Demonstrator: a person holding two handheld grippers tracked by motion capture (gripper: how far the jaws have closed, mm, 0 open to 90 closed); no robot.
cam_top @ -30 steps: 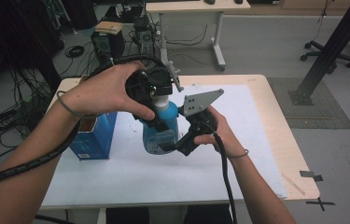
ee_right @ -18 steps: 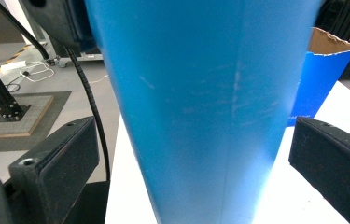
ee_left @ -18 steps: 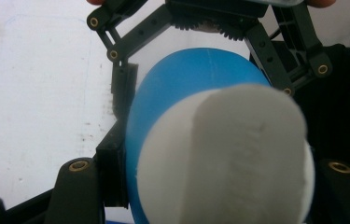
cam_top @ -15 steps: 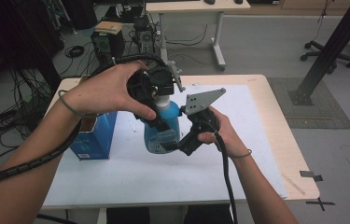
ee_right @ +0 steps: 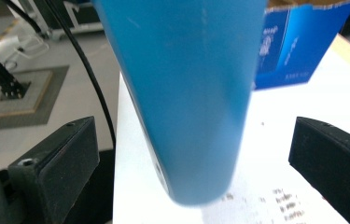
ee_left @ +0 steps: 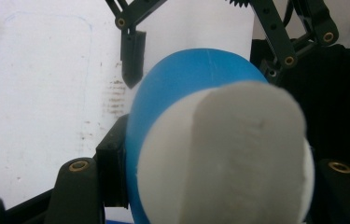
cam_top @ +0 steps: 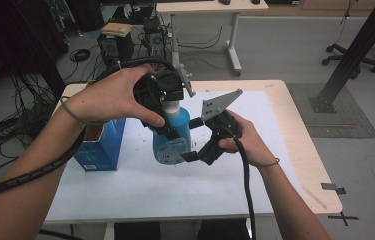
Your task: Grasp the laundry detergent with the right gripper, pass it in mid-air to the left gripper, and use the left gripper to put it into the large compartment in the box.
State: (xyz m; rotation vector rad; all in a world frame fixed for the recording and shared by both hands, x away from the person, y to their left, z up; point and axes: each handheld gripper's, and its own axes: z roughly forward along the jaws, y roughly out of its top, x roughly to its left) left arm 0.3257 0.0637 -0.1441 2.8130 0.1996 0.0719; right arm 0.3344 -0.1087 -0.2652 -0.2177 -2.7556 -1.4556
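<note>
Bottle (cam_top: 171,137), blue and see-through, hangs in the middle of the high view, just above the white sheet (cam_top: 140,187) that covers the desk (cam_top: 302,145). It has a white cap (ee_left: 221,156) on top. The left tongs (cam_top: 167,107) come down from above and are closed tight on the bottle's neck, right under that cap. In the left gripper view the black jaws press the blue neck from both sides at the bottom of the frame. The right tongs (cam_top: 191,150) sit at the bottle's lower right side. Their jaws are spread wide, with the bottle's body (ee_right: 186,93) between them and gaps on both sides, so they are not squeezing it. A blue box (cam_top: 97,145) with an open top stands on the desk to the left of the bottle.
</note>
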